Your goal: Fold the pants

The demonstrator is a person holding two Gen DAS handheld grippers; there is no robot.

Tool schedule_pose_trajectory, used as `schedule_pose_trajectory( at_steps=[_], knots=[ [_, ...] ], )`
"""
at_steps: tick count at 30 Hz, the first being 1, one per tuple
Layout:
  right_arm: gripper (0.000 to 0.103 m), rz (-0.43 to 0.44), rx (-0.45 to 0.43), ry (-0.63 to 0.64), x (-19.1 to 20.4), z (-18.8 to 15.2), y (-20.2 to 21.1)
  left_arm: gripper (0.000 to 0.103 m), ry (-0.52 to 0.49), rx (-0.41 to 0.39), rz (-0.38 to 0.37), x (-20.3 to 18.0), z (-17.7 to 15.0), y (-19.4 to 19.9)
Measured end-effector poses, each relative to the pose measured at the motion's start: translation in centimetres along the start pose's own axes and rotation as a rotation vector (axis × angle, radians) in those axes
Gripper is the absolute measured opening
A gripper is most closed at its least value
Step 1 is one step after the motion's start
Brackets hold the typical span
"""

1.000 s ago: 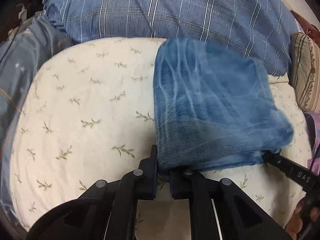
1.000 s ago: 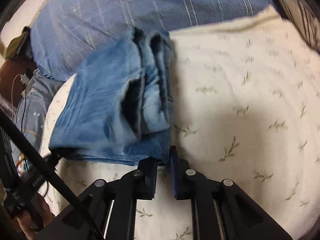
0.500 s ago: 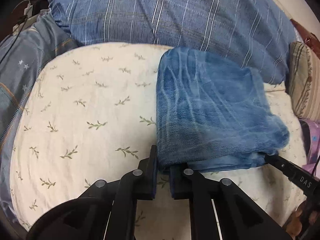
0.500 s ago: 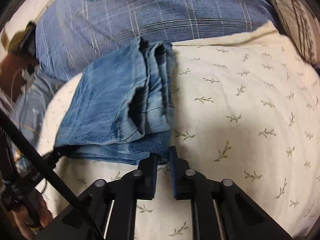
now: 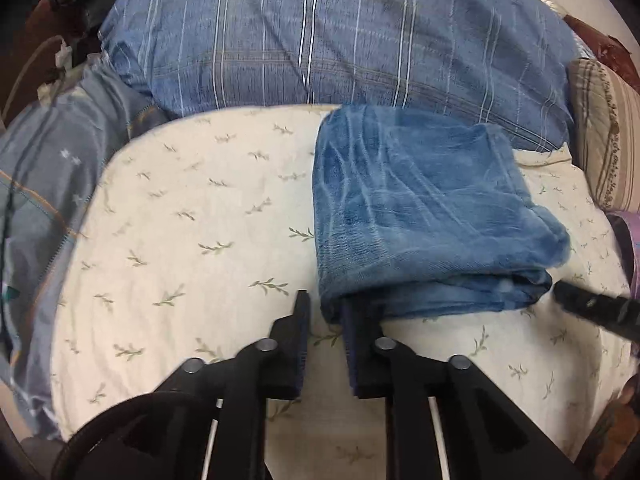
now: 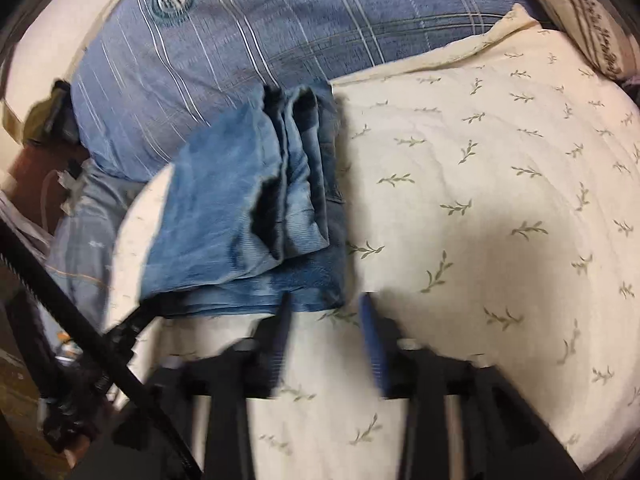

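Observation:
The blue jeans (image 5: 420, 216) lie folded into a thick rectangle on the cream leaf-print cover (image 5: 192, 232). My left gripper (image 5: 326, 312) is at their near left corner with its jaws opening. The corner sits between the fingers, the left pad clear of the cloth. In the right wrist view the jeans (image 6: 240, 200) show their stacked open edges. My right gripper (image 6: 325, 308) is at the near right corner, blurred, its jaws opening wide, and the pads do not press the denim. Each view catches the other gripper's black tip: the right gripper (image 5: 592, 308) and the left gripper (image 6: 136, 320).
A large blue striped pillow (image 5: 340, 40) lies behind the jeans. A brown striped cushion (image 5: 608, 128) sits at the right edge, and a grey-blue sheet with stars (image 5: 48, 184) hangs at the left. The cream cover (image 6: 480, 220) stretches wide to the right of the jeans.
Both grippers were shut on the near corners of the jeans. Both pairs of jaws have now spread and let go of the cloth, and both hands have drawn back a little.

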State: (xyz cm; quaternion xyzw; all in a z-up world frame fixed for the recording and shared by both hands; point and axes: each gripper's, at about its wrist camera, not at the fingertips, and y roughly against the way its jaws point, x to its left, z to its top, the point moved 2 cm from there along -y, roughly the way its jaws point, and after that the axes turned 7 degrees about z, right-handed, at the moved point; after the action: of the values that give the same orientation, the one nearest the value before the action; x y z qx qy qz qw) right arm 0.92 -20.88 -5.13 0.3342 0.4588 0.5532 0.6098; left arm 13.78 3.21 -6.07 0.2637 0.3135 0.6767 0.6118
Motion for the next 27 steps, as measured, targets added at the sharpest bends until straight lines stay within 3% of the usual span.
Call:
schedule_pose_trajectory(
  at_steps=[1, 3, 7, 11, 13, 15, 18, 20, 21, 23, 24, 26, 27],
  knots=[
    [0.054, 0.016, -0.023, 0.001, 0.0, 0.0, 0.8, 0.033, -0.009, -0.019, 0.017, 0.1, -0.1, 0.7],
    [0.062, 0.035, -0.068, 0.006, 0.1, 0.2, 2.3, 0.039, -0.013, -0.083, 0.036, 0.1, -0.3, 2.3],
    [0.067, 0.121, -0.131, -0.018, 0.0, 1.4, 3.4, 0.041, -0.031, -0.096, 0.042, -0.5, -0.5, 2.7],
    [0.069, 0.195, -0.072, -0.06, 0.3, 3.7, 0.7, 0.04, -0.036, -0.047, 0.038, -0.8, -0.3, 1.1],
    [0.069, 0.188, -0.035, -0.067, 0.6, 4.3, -1.1, 0.04, -0.039, -0.047, 0.041, -0.8, -0.2, 0.8],
    [0.065, 0.159, -0.002, -0.061, 1.1, 4.2, -2.1, 0.04, -0.043, -0.047, 0.04, -0.8, 0.0, 0.5],
    [0.041, 0.087, 0.023, -0.02, 1.4, 3.4, -2.7, 0.04, -0.03, -0.044, 0.029, -0.6, 0.3, 0.0],
    [0.033, 0.089, 0.011, -0.017, 1.3, 3.2, -2.2, 0.032, -0.014, -0.035, 0.002, -0.4, 0.4, -0.3],
    [0.027, 0.1, 0.011, -0.006, 1.5, 3.2, -2.0, 0.019, -0.006, -0.034, -0.019, -0.3, 0.4, -0.3],
    [0.021, 0.105, -0.002, 0.003, 1.7, 3.2, -1.5, 0.012, 0.012, -0.056, -0.041, 0.0, 0.5, 0.1],
    [0.02, 0.106, -0.006, 0.01, 1.9, 3.2, -1.2, 0.002, 0.006, -0.089, -0.017, 0.1, 0.5, 0.6],
    [0.02, 0.101, -0.006, 0.001, 1.7, 3.3, -1.2, 0.002, -0.005, -0.108, 0.039, 0.5, 0.4, 0.6],
    [0.02, 0.107, 0.001, -0.014, 1.3, 3.3, -1.5, 0.002, 0.018, -0.078, 0.001, 0.9, 0.4, 0.3]
  ],
)
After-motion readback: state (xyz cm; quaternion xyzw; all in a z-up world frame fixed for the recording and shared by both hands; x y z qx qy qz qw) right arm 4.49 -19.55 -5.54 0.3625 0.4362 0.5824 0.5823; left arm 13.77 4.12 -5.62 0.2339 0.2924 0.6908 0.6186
